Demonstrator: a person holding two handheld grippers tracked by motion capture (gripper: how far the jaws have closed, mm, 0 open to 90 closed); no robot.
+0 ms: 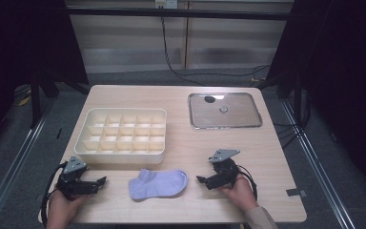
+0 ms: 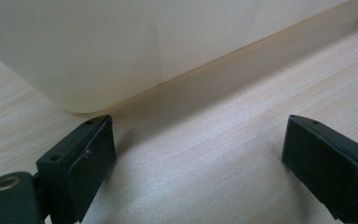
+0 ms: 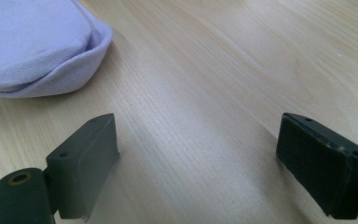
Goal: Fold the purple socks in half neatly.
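Observation:
A pale lilac sock (image 1: pixel 158 184) lies flat near the table's front edge, between the two hands. My left gripper (image 1: pixel 102 181) rests low on the wood at the front left, pointing right toward the sock, jaws open and empty. In the left gripper view my left gripper (image 2: pixel 198 154) faces bare wood and the cream wall of the divided box (image 2: pixel 121 42). My right gripper (image 1: pixel 200 180) sits just right of the sock, pointing left at it, open with nothing between its jaws. The right gripper view has my right gripper (image 3: pixel 198 154) over bare table, the sock's edge (image 3: pixel 37 46) ahead to the upper left.
A cream box (image 1: pixel 120 155) with several small compartments stands behind the sock at centre left. A shallow metal tray (image 1: pixel 225 125) holding a small round piece lies at the back right. Bare wood stretches between tray and grippers.

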